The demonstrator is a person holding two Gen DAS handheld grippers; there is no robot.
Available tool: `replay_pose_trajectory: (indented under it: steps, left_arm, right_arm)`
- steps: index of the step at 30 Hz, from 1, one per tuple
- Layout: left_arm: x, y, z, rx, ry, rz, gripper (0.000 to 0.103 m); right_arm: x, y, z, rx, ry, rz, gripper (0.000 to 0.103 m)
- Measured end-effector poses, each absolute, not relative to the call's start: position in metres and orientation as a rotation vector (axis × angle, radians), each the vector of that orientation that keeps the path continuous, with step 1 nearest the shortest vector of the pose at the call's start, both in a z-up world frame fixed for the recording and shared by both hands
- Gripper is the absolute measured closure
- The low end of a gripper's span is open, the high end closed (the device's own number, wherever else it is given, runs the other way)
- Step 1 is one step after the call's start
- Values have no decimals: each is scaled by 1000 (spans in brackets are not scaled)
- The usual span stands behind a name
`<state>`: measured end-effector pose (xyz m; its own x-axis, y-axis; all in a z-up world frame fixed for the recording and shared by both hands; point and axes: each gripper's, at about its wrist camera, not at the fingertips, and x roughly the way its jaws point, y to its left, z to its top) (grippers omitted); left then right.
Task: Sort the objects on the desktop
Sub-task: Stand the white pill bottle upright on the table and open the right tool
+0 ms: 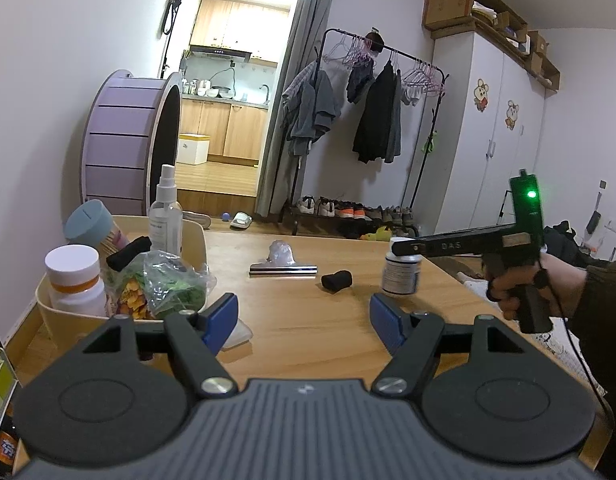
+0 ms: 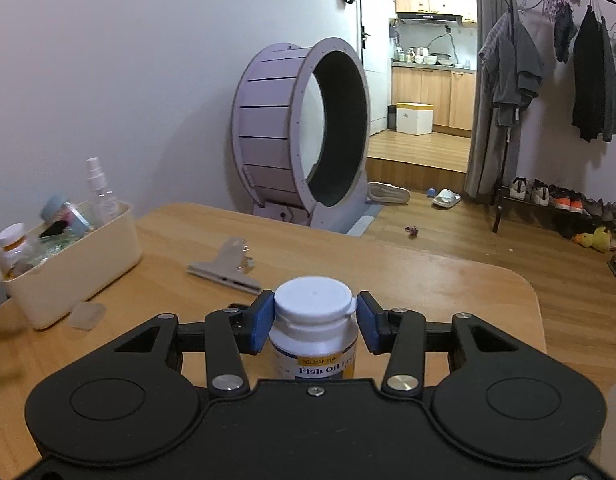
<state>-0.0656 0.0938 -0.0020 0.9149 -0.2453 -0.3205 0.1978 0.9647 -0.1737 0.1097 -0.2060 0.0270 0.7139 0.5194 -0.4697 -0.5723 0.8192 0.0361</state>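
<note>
Left side: cream bin (image 2: 74, 264) crowded with a spray bottle (image 1: 165, 216) and a white jar (image 1: 74, 280), standing tall.
Middle: metal clip (image 1: 283, 269) and black roll (image 1: 337, 280) lie low on the surface (image 1: 308, 320).
Near bin: small clear lid (image 2: 87, 315), flat.
Right front: bare wood, open passage.

A white-capped fish oil bottle (image 2: 313, 328) with a blue-and-white label is standing upright, lifted clear of the wooden tabletop. A silver metal bulldog clip (image 1: 283, 267) is lying flat mid-table, a small black cylinder (image 1: 337, 280) lying just beside it. A cream plastic bin (image 2: 74, 264) is sitting at the table's left edge, holding bottles and bags.
</note>
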Motion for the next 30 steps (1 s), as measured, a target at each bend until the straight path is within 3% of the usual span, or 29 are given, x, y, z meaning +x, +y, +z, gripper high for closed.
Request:
replay_pose_trajectory:
  steps: [6, 13, 23, 30]
  left_arm:
    - [-63, 91, -4, -129, 358, -234, 31]
    - [-58, 80, -10, -96, 382, -240, 31]
    - [-43, 44, -15, -89, 381, -281, 31]
    - [-14, 18, -11, -48, 394, -311, 31]
  right_arm:
    - [87, -199, 22, -141, 498, 628, 57]
    - [55, -217, 31, -74, 436, 626, 45]
    - [24, -251, 42, -20, 394, 669, 42]
    - [16, -271, 50, 9, 372, 679, 34]
